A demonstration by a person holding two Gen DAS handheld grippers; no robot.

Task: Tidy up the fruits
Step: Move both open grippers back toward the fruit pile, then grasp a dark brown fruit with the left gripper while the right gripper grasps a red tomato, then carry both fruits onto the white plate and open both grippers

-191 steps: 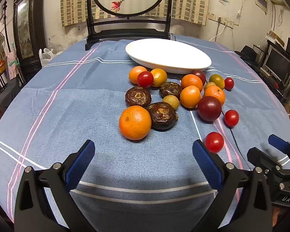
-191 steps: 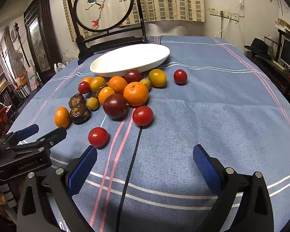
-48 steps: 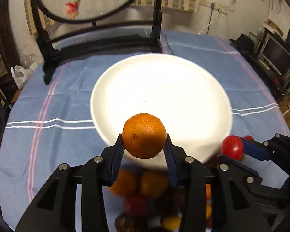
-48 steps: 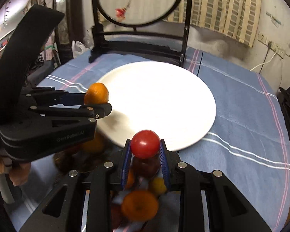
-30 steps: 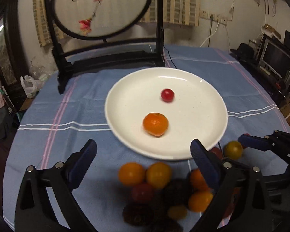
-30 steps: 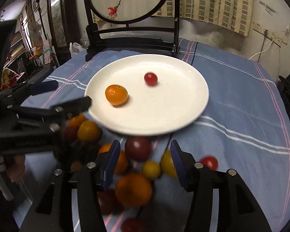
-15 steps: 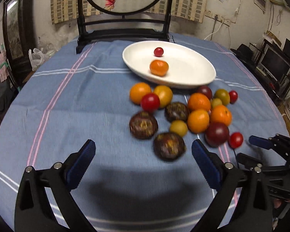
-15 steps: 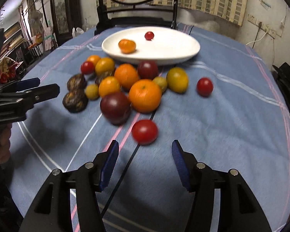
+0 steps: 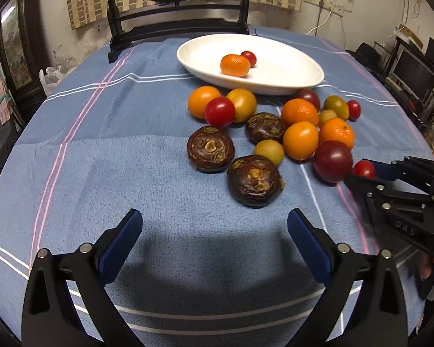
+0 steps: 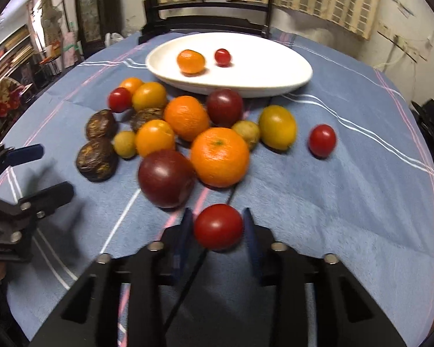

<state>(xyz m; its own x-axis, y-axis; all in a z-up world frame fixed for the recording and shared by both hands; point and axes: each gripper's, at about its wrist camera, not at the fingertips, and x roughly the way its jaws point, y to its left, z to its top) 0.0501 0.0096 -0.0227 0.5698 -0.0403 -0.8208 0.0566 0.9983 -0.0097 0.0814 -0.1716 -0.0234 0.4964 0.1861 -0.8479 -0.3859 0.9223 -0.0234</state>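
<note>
A white plate [image 9: 303, 84] [image 10: 275, 92] at the back holds an orange [image 9: 235, 65] [image 10: 191, 62] and a small red tomato [image 9: 249, 57] [image 10: 222, 57]. Several oranges, tomatoes, plums and dark wrinkled fruits lie in a cluster in front of it. My right gripper [image 10: 218, 225] [image 9: 364, 173] is closing, with a red tomato [image 10: 218, 227] [image 9: 363, 169] between its pads, touched on both sides, on the cloth. My left gripper [image 9: 214, 231] [image 10: 46, 170] hangs open and empty just short of a dark wrinkled fruit [image 9: 254, 180].
A dark red plum [image 10: 165, 177] and a large orange [image 10: 220, 157] lie right behind the gripped tomato. A black cable [image 10: 188, 283] runs under the right gripper. A dark wooden screen stand [image 9: 176, 26] rises behind the plate. Blue striped cloth covers the round table.
My right gripper has come forward and down over the nearest red tomato and its jaws have narrowed around it. The left gripper has drawn closer to the dark fruits, still open.
</note>
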